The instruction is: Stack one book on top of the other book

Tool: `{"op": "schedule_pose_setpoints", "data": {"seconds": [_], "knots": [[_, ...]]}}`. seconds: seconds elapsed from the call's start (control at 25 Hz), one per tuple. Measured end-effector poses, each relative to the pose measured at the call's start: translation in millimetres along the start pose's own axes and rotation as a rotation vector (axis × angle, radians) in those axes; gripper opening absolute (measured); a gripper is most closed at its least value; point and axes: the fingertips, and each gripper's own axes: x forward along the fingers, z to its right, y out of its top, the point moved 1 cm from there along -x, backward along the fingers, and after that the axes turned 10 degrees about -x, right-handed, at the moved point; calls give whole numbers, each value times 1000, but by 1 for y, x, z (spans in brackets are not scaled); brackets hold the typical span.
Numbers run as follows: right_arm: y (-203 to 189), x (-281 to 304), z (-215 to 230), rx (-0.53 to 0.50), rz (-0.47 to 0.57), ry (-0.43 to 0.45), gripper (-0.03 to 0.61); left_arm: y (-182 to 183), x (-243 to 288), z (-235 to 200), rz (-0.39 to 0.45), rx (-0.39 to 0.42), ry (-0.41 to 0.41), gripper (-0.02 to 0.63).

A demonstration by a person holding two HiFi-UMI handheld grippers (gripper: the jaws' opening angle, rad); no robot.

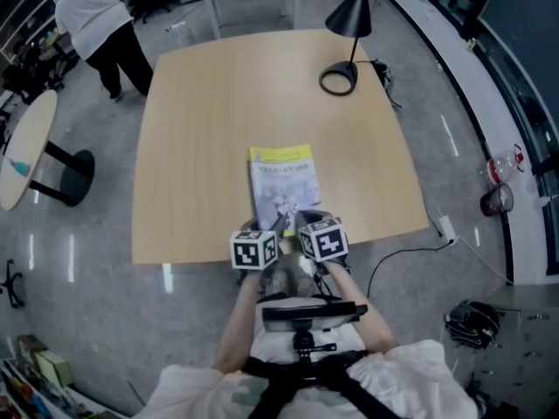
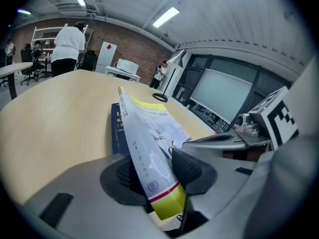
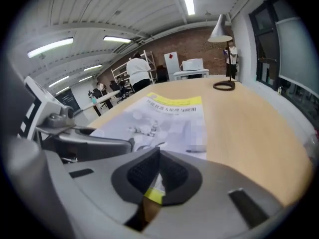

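A white book with yellow bands (image 1: 284, 186) lies at the near edge of the wooden table (image 1: 201, 129). In the left gripper view this white book (image 2: 149, 133) sits slanted over a dark blue book (image 2: 117, 128). My left gripper (image 2: 149, 171) is shut on its near yellow corner. My right gripper (image 3: 157, 171) has its pads pressed together, with a thin white and yellow edge of the white book (image 3: 169, 118) pinched between them. In the head view both grippers, left (image 1: 266, 230) and right (image 1: 304, 223), meet at the book's near end. The blue book is hidden there.
A black desk lamp (image 1: 345, 51) stands at the table's far right. A person in a white top (image 1: 96, 24) stands beyond the far left corner, near a round side table (image 1: 26, 147). A cable (image 1: 402, 256) runs over the floor on the right.
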Motion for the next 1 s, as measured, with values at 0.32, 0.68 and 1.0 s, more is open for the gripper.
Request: {"op": "schedule_pose_setpoints", "data": {"seconds": [0.32,0.68,1.0], "knots": [[0,4,-2,-11,-1,-10,0,1,-1,-5,-3,23,38,163],[-1,2,2,-6,9,2,0,0,-4,-23,69,54,153,290],[2,-2,4,23,19,12,0,50,-37,-29,254,99,243,295]]}}
